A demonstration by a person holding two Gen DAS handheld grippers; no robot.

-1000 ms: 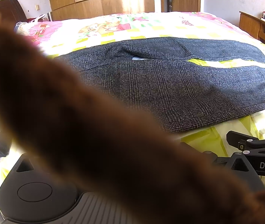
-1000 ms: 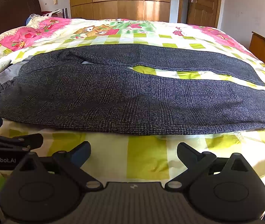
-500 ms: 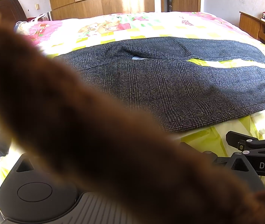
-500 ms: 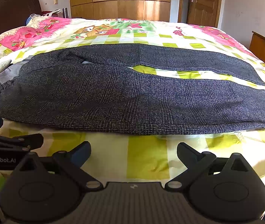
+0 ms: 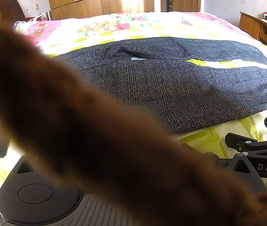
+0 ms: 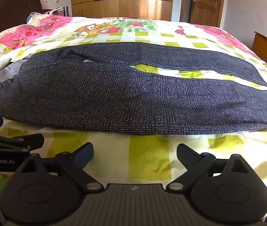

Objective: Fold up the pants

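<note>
Pants [image 6: 133, 98] flat, near hem clear of bed edge | right tongs [image 6: 135, 154] agape, empty | left tongs state hidden

Black two-finger right gripper [image 6: 135, 153]: jaws spread wide, empty. Black left gripper [image 5: 30, 194]: fingers hidden (blurred brown mass covers lens), state indeterminable.

So it's one pair of dark plaid pants [image 6: 133, 98] with two legs spread out, one bed [image 6: 148, 162], two grippers [image 6: 135, 155] out front, one door [image 6: 205, 1], one dark headboard [image 6: 9, 9], and one wooden wardrobe [image 6: 122, 0].
</note>
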